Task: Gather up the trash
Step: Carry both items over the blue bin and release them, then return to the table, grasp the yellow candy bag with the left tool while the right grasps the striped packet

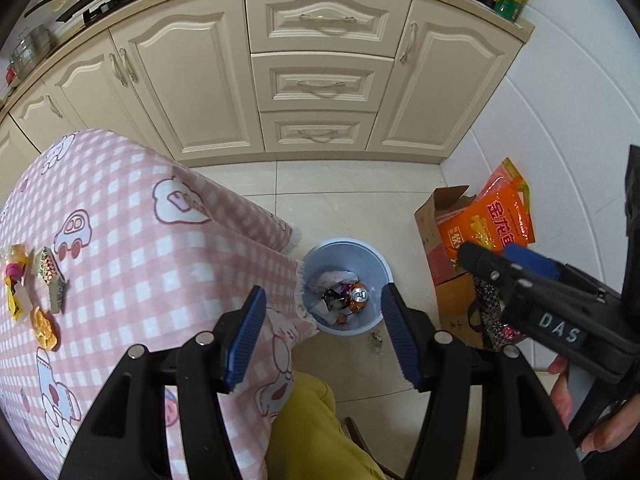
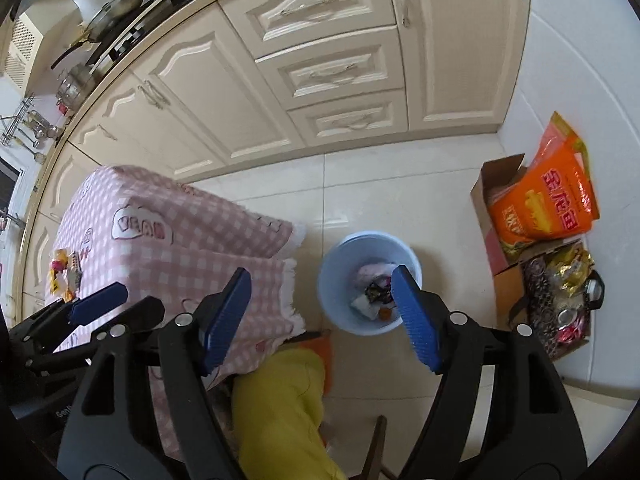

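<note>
Here both grippers point steeply down toward the floor, above a light blue trash bin (image 1: 346, 248) that stands on the pale tiles just beside the corner of a table covered with a pink checked cloth (image 1: 132, 220). The left gripper (image 1: 323, 334) has its blue pads apart, with nothing between them; through the gap one sees the bin, and inside it a drink can (image 1: 359, 295), some crumpled paper and dark wrappers. The right gripper (image 2: 320, 318) also stands wide apart and empty, its right pad drawn over the bin's inner wall in the right wrist view. In the left wrist view the right gripper comes in from the right side, and a hand (image 1: 576, 408) is wrapped around its handle low at the edge. More trash is not yet collected: a few wrappers (image 1: 34, 280) lie together on the cloth, far to the left of the bin. A small crumb of litter (image 1: 376, 338) lies on the tile just beside the bin. A knee in yellow trousers (image 2: 280, 400) shows below the table's edge.
</note>
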The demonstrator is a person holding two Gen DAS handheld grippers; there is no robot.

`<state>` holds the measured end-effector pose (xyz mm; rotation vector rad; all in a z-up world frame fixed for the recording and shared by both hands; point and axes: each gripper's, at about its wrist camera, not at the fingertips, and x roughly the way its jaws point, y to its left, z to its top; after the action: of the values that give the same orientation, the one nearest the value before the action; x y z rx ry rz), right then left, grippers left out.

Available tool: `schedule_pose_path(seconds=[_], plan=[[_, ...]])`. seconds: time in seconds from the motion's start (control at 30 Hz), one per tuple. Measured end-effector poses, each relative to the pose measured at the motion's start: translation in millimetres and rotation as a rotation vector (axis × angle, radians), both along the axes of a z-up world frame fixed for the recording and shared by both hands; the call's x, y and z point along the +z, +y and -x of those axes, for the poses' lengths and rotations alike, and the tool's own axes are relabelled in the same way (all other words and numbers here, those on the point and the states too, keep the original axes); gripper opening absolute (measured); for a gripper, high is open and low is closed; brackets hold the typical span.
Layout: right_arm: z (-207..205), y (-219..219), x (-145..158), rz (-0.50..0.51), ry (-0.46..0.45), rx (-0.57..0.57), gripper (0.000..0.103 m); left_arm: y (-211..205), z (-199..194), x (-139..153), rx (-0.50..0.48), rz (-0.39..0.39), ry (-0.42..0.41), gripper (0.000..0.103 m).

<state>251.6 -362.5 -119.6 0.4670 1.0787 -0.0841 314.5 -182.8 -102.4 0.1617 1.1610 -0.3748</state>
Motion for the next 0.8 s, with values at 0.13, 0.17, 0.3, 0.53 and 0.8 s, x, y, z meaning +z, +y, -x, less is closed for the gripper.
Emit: schedule_pose_path(seconds=[0.13, 0.17, 0.3, 0.53, 0.8], plan=[[2, 12, -1, 0.027, 0.022, 0.015, 0.072, 7, 3, 5, 0.005, 0.006, -0.011, 0.059], [3, 14, -1, 0.025, 0.024, 0.016, 0.072, 11, 5, 6, 0.009, 0.009, -0.012, 0.059], [7, 26, 8, 0.037, 0.022, 0.033, 0.072, 24, 11, 11, 0.017, 0.02, -0.018, 0.059], [9, 61, 32, 0.064, -0.007, 0.083, 0.072, 61, 22, 27, 0.059, 0.047, -0.045, 0.06], [6, 117, 56, 0.082, -0.029, 0.176, 0.072, 126, 32, 49, 0.154, 0.083, -0.087, 0.064]])
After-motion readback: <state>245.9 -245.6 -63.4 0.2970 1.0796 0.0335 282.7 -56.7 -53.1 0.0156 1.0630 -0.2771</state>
